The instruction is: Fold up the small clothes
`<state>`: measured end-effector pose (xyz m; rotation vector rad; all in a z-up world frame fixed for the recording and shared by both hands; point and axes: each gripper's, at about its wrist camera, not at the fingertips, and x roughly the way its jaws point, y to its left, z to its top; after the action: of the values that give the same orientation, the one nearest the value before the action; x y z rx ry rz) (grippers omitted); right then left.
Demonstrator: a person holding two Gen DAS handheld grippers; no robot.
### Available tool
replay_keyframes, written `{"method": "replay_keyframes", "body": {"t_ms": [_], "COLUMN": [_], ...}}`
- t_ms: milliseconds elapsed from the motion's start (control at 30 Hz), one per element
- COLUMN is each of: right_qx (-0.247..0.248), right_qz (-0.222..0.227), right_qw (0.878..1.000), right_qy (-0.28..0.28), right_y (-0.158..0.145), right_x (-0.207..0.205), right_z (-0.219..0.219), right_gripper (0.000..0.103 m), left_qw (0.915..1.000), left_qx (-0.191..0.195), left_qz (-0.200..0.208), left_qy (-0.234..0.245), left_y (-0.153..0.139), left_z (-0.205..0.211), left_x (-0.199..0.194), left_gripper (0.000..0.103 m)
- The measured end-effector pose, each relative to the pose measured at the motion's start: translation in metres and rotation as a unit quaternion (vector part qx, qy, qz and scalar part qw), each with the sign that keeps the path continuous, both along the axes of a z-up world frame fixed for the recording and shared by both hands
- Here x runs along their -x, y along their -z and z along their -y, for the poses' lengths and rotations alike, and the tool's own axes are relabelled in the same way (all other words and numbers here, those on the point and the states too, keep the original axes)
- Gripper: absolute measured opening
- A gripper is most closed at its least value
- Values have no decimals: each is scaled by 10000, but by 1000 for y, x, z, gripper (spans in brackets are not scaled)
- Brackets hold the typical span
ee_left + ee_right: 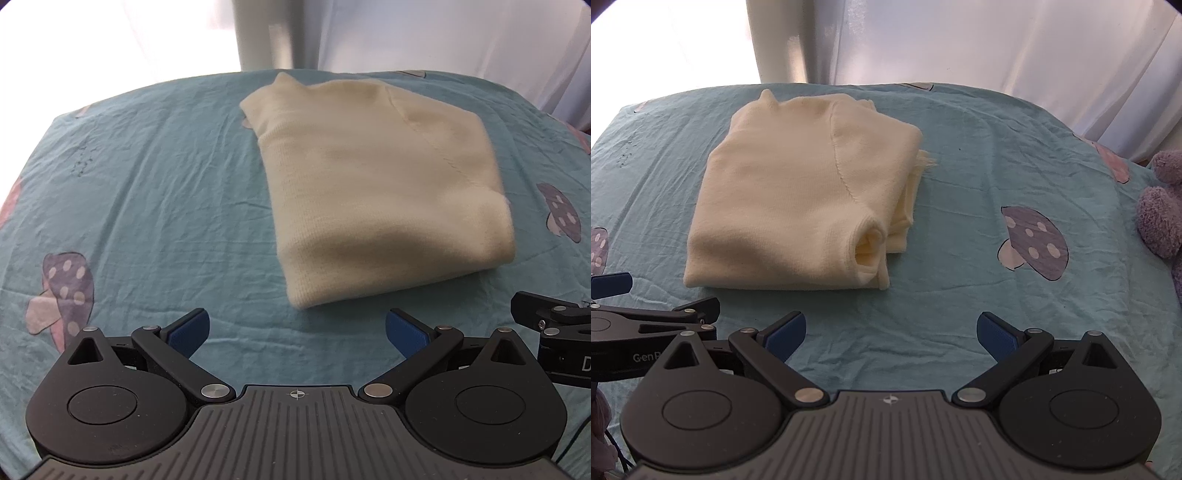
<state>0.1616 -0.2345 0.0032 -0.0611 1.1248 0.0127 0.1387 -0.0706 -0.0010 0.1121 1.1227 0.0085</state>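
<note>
Sweater [376,184], cream knit, lies folded into a compact rectangle on the sheet [147,184]. In the left wrist view it sits at 1 o'clock from the left gripper [297,332]; in the right wrist view it sits at 11 o'clock from the right gripper [891,332]. Near folded edge faces both grippers. A rolled cuff or hem opening shows at its near right corner in the right view; a few fringe-like threads stick out at its right side, though blur makes that hard to confirm.

Left gripper: blue pads spread wide, nothing between them, short of the sweater and not touching it. Right gripper: pads likewise spread wide, holding nothing, near the sweater's front edge but apart from it.

The 2 grippers sit side by side, each visible at the edge of the other's view.

Sheet is teal, wrinkled, printed with mushrooms [1034,243]. Purple plush toy [1161,206] at 3 o'clock in the right view, well apart from the sweater. White curtain [997,40] hangs behind the bed at 12 o'clock.
</note>
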Motion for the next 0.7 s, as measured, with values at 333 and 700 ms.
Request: {"method": "replay_keyframes", "body": {"t_ms": [333, 700], "right_qx": [-3, -11], "right_qz": [-4, -21], "right_qw": [10000, 10000], "right_qy": [-6, 10], "right_y": [1, 3], "right_x": [0, -2], "right_z": [0, 1], "right_gripper": [99, 99], "left_qw": [10000, 10000], "left_qx": [1, 25], "left_qz": [-19, -30], "left_qy": [25, 24], "left_y": [2, 4], "left_z": [1, 1], "left_x": [-1, -3], "left_gripper": [103, 103]}}
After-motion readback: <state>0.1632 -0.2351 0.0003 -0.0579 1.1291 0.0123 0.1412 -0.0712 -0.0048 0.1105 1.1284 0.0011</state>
